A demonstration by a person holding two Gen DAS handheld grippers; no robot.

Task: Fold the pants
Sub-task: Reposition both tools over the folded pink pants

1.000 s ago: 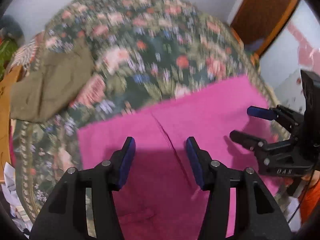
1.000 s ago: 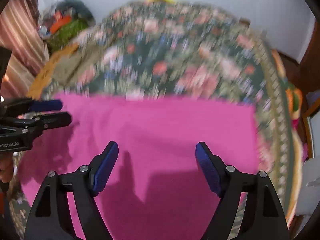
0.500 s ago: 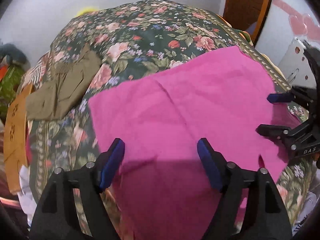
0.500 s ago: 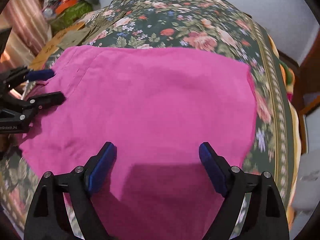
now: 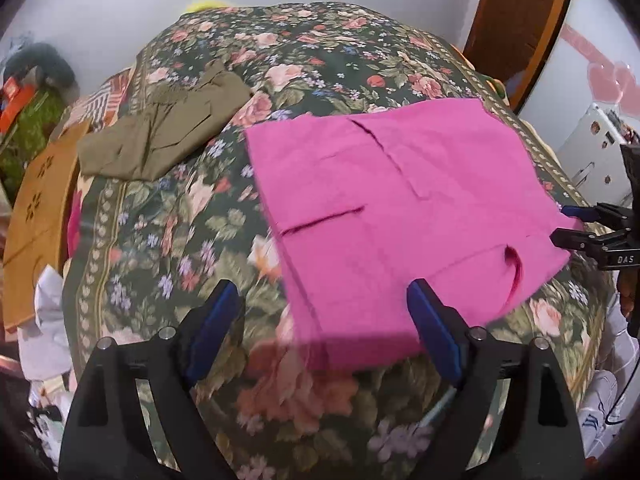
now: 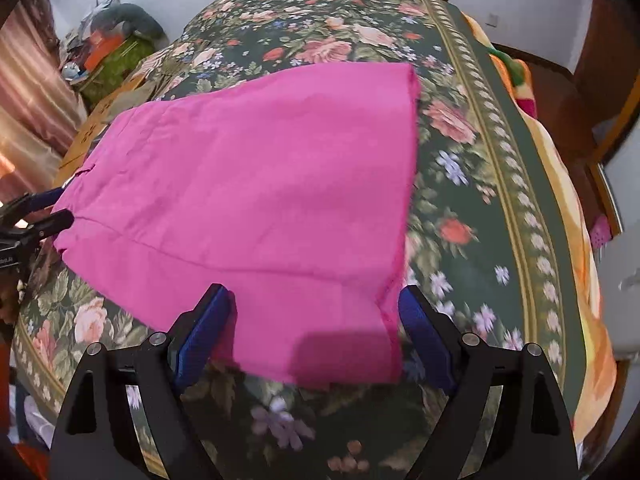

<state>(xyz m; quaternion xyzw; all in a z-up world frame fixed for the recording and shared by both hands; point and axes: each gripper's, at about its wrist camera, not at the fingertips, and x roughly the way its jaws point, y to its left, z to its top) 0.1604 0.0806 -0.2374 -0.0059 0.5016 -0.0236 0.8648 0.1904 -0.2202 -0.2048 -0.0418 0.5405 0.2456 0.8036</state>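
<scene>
Jaws of both the left gripper (image 5: 326,320) and right gripper (image 6: 316,316) are spread wide; soft magenta pants (image 5: 400,200) are laid folded, rectangular, on the floral bedspread (image 5: 168,240).

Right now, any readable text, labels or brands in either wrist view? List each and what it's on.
"DAS": white letters on the body of the right gripper, seen in the left wrist view.
Partial white lettering on the left gripper, cut off at the right wrist view's edge: unreadable.
Nothing readable on the pink pants.

We read only "DAS" in white letters on the black body of the right gripper (image 5: 576,224) (left camera's view).
</scene>
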